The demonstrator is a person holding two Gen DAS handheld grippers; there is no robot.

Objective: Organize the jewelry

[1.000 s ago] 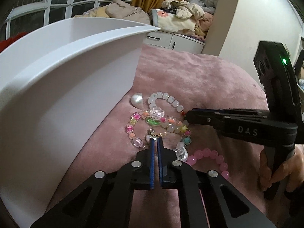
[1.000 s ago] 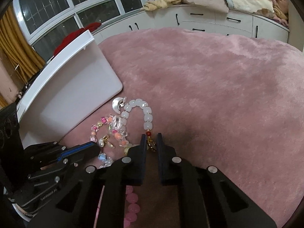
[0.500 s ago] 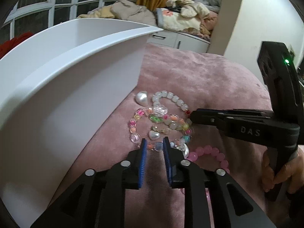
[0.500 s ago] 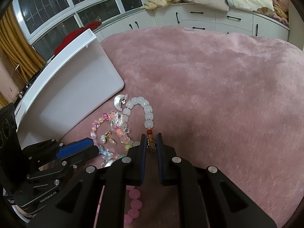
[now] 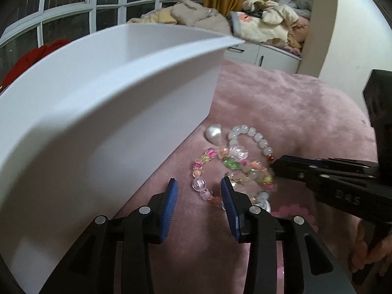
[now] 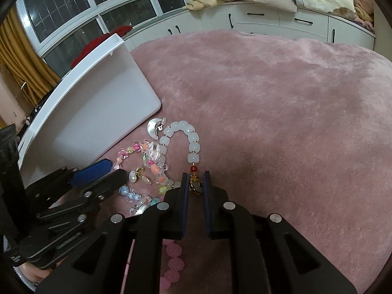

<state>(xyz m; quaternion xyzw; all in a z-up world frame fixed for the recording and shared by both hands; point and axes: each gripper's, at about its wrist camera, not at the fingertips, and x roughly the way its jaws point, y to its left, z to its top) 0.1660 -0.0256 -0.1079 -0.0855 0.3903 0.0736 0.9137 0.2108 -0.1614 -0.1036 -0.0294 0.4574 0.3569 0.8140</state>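
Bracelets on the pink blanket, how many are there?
3 that I can see. The white bracelet is farthest, its charm between the right gripper fingers. The colourful bracelet lies beside it. The pink bracelet is half hidden under the gripper; more may be hidden.

There were three bead bracelets on the pink blanket [image 6: 281,103]: one of white beads [image 6: 193,147], one of mixed colours [image 5: 203,169] and one pink [image 6: 175,263], partly hidden. One pearly moon charm [image 6: 155,128] lay beside them, along with a small earring [image 6: 138,172]. One white bin [image 5: 103,112] stood alongside. Two grippers were there, left [image 5: 199,183] and right [image 6: 196,175].
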